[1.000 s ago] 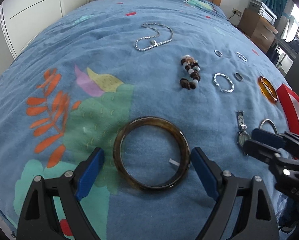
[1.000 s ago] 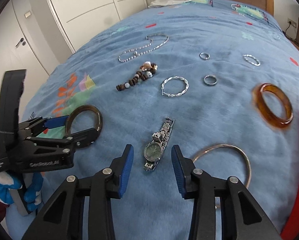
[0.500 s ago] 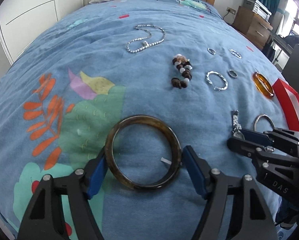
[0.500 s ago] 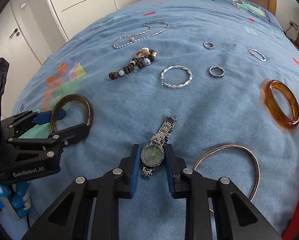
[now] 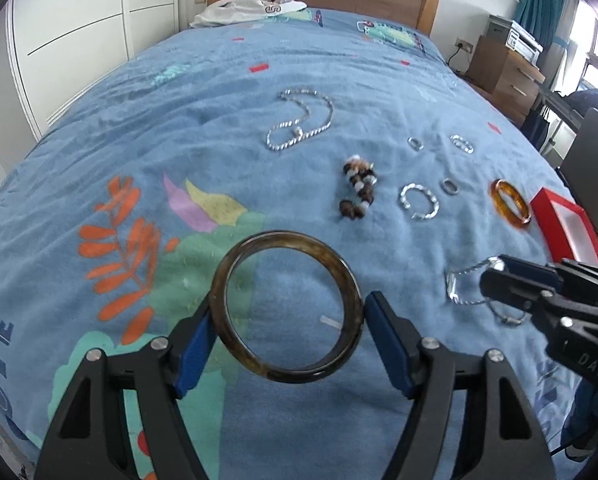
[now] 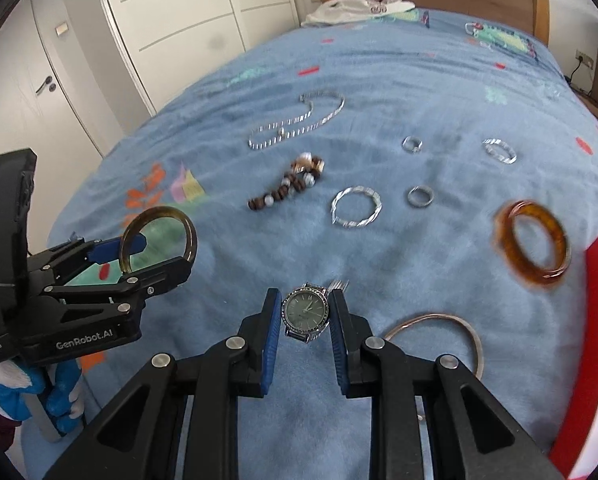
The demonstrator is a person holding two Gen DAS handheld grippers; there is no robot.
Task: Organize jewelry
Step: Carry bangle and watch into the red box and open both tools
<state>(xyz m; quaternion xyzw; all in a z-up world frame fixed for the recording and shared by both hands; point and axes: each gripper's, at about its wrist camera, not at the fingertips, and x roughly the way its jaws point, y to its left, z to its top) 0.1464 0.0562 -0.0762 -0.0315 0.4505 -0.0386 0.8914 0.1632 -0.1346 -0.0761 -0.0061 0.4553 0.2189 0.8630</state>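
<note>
Left gripper: your left gripper [image 5: 287,334] pinches the dark brown mottled bangle [image 5: 286,306] across its width, both blue pads on its outer rim; its jaws closed on the bangle within the last second.
Dark bangle: clear of the blue patterned bedspread [image 5: 179,120], seen from the right wrist upright in your left gripper [image 6: 155,254].
Right gripper: your right gripper [image 6: 303,320] is clamped on the silver wristwatch with the grey-green round dial [image 6: 306,313], one pad on each side of the case; its jaws closed on the watch within the last second.
Watch: off the bedspread, its metal strap drooping behind and below the dial.
Thin rose-gold hoop bangle [image 6: 439,336]: flat on the bedspread, just right of the watch.
Amber translucent bangle [image 6: 533,242]: beyond the hoop, right of the watch, near the red open box with white lining [image 5: 567,228].
Twisted silver bracelet [image 6: 355,206]: beyond the watch, flat on the bedspread.
Brown-and-white bead bracelet [image 6: 289,188]: beyond the watch, to its left.
Silver chain necklace [image 6: 299,122]: farther beyond the watch than the beads.
Three small silver rings [image 6: 421,196]: beyond the watch, to its right, apart from one another.
</note>
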